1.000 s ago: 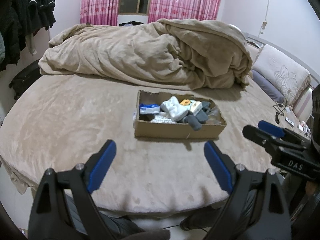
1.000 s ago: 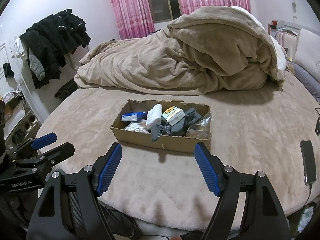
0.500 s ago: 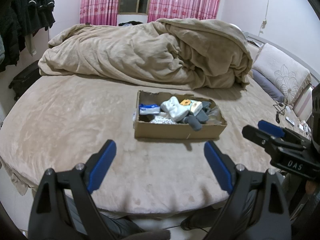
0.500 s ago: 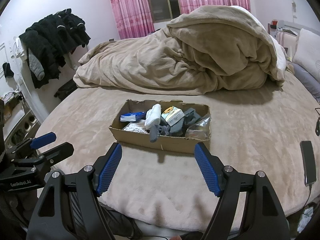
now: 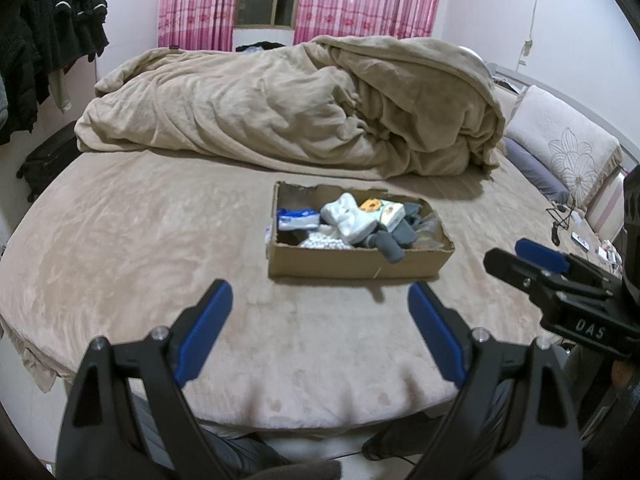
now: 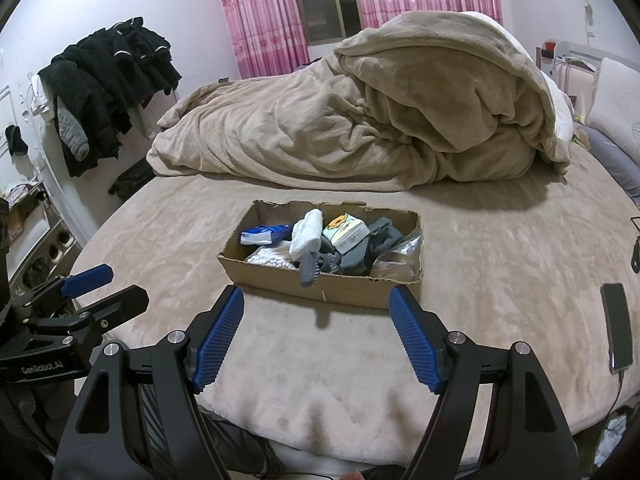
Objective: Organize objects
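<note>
A shallow cardboard box (image 5: pixel 352 266) (image 6: pixel 280 276) sits on the beige bed. It holds a white sock (image 5: pixel 349 220) (image 6: pixel 306 234), grey socks (image 5: pixel 394 246) (image 6: pixel 356 254), a blue-and-white packet (image 5: pixel 298 216) (image 6: pixel 266 234), cotton swabs (image 6: pixel 268 258), an orange-and-white pack (image 6: pixel 346 230) and a clear bag (image 6: pixel 398 260). My left gripper (image 5: pixel 320 308) is open and empty, short of the box. My right gripper (image 6: pixel 316 314) is open and empty, just before the box's front wall. Each gripper shows in the other's view: the right one (image 5: pixel 532 260), the left one (image 6: pixel 96 284).
A heaped beige duvet (image 5: pixel 304 108) lies behind the box. Pillows (image 5: pixel 560 148) are at the right. A phone (image 6: pixel 618 328) with a cable lies on the bed's right edge. Dark clothes (image 6: pixel 108 80) hang at the left. The bed edge is just below the grippers.
Both views show the box very slightly nearer and shifted. Both grippers stay open and empty.
</note>
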